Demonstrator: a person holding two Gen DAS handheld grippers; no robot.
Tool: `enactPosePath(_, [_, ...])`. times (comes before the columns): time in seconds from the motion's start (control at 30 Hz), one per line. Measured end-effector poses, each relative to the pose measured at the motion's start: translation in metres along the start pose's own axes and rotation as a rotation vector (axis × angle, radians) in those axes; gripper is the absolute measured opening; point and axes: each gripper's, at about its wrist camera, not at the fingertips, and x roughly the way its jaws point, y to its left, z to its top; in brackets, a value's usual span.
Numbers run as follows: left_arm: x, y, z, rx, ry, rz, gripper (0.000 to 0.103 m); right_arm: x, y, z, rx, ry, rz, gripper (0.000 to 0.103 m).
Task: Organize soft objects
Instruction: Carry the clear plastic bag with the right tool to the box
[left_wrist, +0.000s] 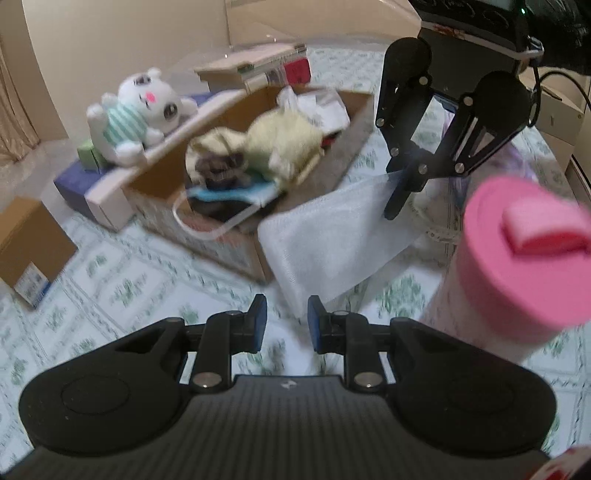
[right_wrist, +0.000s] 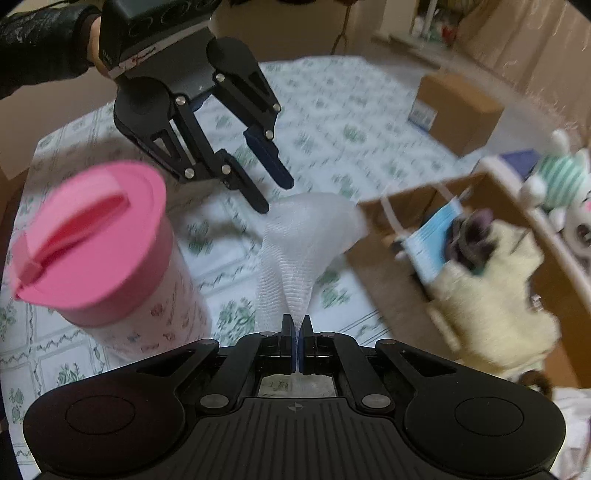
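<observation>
Here, no legible writing; right gripper (right_wrist: 296, 325) fingers clamped on white mesh cloth (right_wrist: 306, 236), left gripper (left_wrist: 286, 317) fingers apart, empty.

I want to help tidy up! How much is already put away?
Done: a cream plush toy and a blue face mask lie in the cardboard box. In hand: the right gripper pinches a white mesh cloth; the left gripper holds nothing. Left: the cloth, and maybe the white bear on the box's edge.
</observation>
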Motion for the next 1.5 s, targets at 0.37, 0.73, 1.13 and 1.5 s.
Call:
enactPosePath(0.37, [-0.021, -0.011, 0.063, 0.062, -0.050, 0.063, 0.022, -0.059, -0.013, 0.005, 0.046, -0.056, -0.133, 0.001])
enactPosePath(0.73, [0.011, 0.003, 0.128, -0.044, -0.065, 0.129, 0.022, -0.099, -0.056, -0.007, 0.178, -0.041, -0.266, 0.001])
enactPosePath(1.13, [0.054, 0.032, 0.156, -0.258, 0.004, 0.222, 0.022, -0.104, -0.139, -0.013, 0.510, -0.106, -0.457, 0.001])
enactPosePath(1.5, [0.080, 0.048, 0.147, -0.412, 0.067, 0.226, 0.022, -0.080, -0.171, -0.041, 0.732, -0.067, -0.558, 0.001])
